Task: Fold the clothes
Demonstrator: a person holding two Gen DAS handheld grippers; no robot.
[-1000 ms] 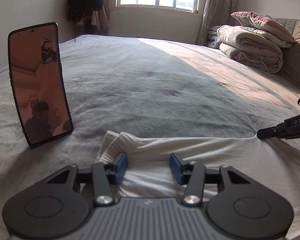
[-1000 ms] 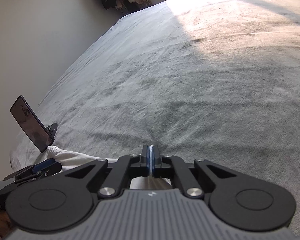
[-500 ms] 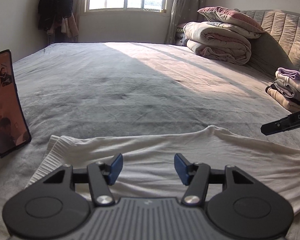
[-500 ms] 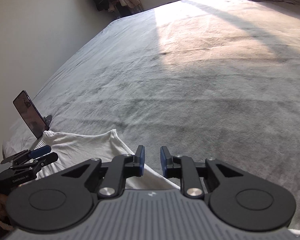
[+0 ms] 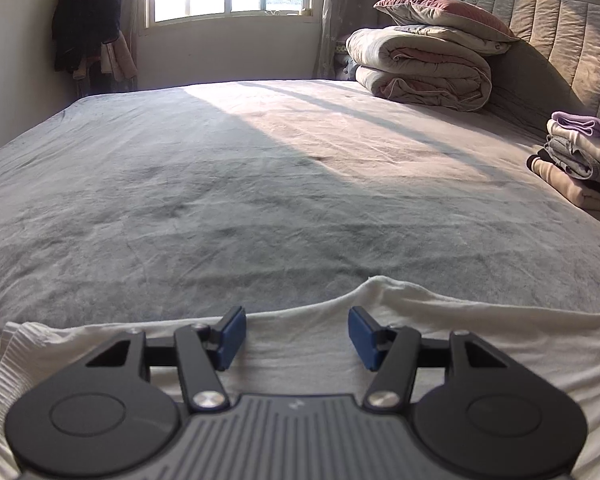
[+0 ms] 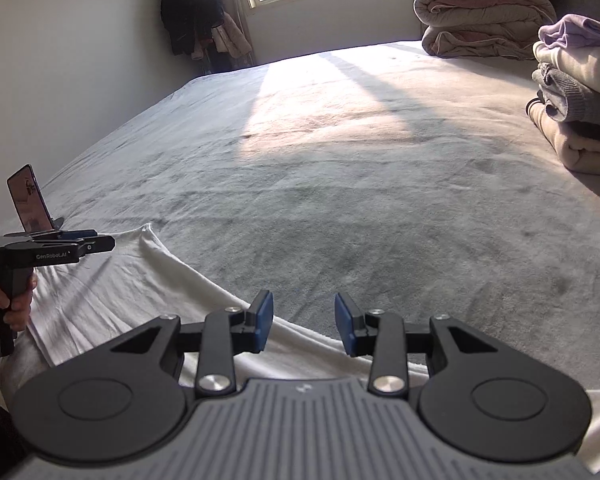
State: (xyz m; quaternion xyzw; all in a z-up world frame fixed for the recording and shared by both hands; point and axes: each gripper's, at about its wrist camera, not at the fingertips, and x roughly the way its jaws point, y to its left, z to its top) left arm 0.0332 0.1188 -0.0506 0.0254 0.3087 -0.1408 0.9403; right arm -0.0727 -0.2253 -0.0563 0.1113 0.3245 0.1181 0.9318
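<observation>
Jaws wide apart on your left hand-held gripper [image 5: 296, 332], blue pads clear of each other and holding nothing; it hangs low over the white garment [image 5: 480, 344], whose far edge runs just beyond the fingertips. Your right hand-held gripper [image 6: 304, 326] is also spread open and empty, poised above the garment's right-hand stretch, the cloth edge passing under the left finger while grey bed [image 6: 380, 200] shows between the pads. Garment lies flat along the near side of the bed, spanning from one gripper to the other, a small peak in its far edge between them. Whether either gripper touches the cloth, cannot tell. Your hand [image 6: 14, 298] grips the left handle. Phone [image 6: 28, 198] stands propped at far left; folded clothes stack [image 6: 576, 92] sits at right.
</observation>
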